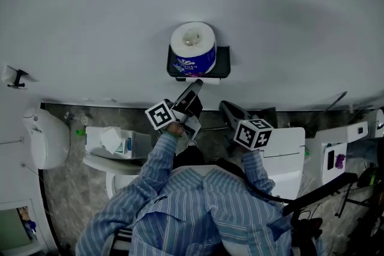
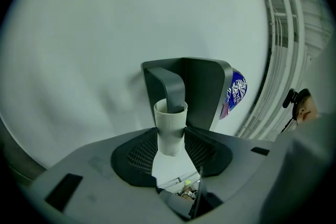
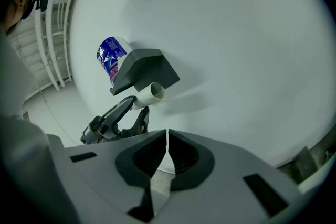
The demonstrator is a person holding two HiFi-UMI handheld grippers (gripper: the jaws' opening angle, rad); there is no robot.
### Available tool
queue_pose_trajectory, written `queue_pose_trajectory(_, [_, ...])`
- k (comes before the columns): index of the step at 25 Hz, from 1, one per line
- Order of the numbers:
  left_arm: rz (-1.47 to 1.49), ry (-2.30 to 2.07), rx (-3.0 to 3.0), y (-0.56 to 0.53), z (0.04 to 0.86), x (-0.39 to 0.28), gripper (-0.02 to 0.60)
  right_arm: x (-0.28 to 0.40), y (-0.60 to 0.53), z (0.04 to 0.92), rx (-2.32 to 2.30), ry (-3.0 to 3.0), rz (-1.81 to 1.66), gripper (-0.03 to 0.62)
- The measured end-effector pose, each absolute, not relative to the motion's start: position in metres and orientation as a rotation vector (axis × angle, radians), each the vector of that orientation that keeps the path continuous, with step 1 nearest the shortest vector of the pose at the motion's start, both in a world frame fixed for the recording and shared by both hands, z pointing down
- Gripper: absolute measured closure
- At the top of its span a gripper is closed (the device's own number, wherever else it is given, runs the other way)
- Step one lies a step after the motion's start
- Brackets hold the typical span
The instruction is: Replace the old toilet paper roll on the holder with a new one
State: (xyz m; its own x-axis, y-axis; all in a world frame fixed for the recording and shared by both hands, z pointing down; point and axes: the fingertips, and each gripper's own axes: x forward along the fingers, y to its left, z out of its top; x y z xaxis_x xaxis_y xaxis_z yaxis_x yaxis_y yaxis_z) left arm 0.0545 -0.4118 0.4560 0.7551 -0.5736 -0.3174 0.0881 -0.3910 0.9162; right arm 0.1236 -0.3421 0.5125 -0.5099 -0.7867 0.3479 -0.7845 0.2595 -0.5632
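Since the empty cardboard tube (image 2: 170, 126) sits at the centre of the left gripper view, the left gripper (image 2: 171, 145) is the nearer one. Its jaws are half closed, with both pads against the tube's sides. The tube's long axis runs up and down in that frame, and the holder's arm (image 2: 173, 86) enters its top end, so it probably has to slide off along that axis. The tube looks bare, pale and smooth. The right gripper (image 3: 167, 152) hangs back with its jaws together and empty. At upper centre of the head view, the wrapped new roll (image 1: 192, 48) stands on the holder.
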Motion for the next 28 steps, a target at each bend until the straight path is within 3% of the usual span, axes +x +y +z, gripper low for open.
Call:
queue_pose_trajectory(19, [-0.568,-0.193,1.866,-0.398,0.459,0.111,0.425,0.140,-0.311,0.529,-1.736,2.306,-1.155,0.588])
queue_pose_trajectory(28, [-0.431,-0.206,1.984,-0.378,0.470,0.156,0.425,0.179,-0.300,0.525,-1.789,2.332,-1.097,0.588])
